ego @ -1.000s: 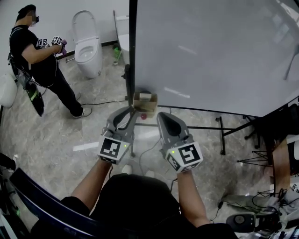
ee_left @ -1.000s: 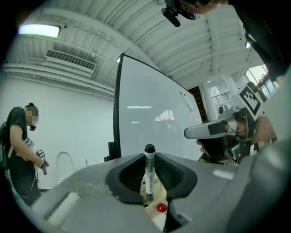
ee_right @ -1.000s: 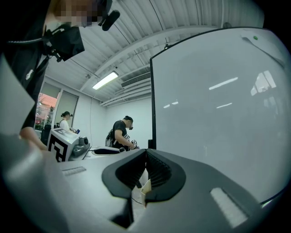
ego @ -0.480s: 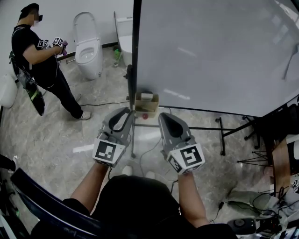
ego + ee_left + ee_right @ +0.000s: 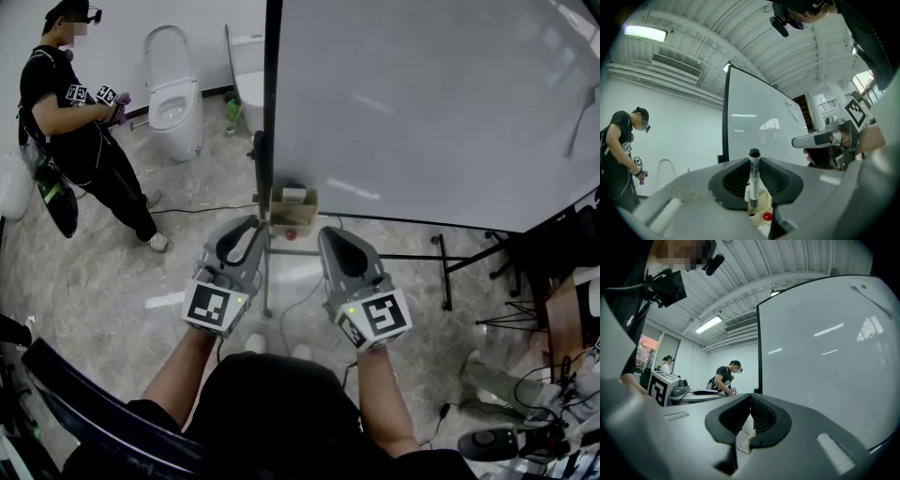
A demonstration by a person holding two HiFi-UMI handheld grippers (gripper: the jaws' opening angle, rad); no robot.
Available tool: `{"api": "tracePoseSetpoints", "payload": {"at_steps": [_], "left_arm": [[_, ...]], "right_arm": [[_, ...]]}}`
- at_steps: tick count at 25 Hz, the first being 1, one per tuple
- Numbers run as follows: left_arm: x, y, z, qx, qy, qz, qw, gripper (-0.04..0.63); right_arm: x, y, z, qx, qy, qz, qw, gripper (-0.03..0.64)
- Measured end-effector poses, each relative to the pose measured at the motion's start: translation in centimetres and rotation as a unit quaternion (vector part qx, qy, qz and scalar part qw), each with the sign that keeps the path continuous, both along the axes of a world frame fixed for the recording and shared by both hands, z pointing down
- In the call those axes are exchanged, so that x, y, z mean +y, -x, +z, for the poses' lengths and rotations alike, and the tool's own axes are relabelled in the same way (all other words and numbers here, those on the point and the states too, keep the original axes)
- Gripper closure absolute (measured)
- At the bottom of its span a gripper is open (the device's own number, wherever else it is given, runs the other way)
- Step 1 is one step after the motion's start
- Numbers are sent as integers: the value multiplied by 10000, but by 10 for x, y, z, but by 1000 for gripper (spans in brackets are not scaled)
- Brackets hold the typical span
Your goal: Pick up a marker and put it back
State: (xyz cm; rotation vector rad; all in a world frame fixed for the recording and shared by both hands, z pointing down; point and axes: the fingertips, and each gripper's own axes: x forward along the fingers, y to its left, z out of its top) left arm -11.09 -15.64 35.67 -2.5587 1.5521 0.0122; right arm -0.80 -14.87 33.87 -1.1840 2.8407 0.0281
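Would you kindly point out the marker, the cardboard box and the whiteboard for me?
marker [image 5: 753,180]: left gripper view, its white barrel.
cardboard box [image 5: 281,214]: head view, its front wall.
whiteboard [image 5: 422,112]: head view, its bare surface.

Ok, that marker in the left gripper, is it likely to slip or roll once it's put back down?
The marker looks stiff and light: it stands upright between the fingers without bending. Its smooth round barrel probably slips in a loose grip, and would likely roll if laid flat outside the box.
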Motion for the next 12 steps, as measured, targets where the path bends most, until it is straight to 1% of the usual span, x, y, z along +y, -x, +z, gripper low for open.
{"api": "tracePoseSetpoints", "payload": {"at_steps": [8, 12], "left_arm": [[-5, -1, 1, -57, 21, 4, 10000, 520], [-9, -3, 0, -16, 58, 19, 10000, 520]], "right_arm": [[-5, -1, 0, 7, 21, 12, 10000, 607], [-8, -1, 0, 10, 38, 16, 10000, 607]]}}
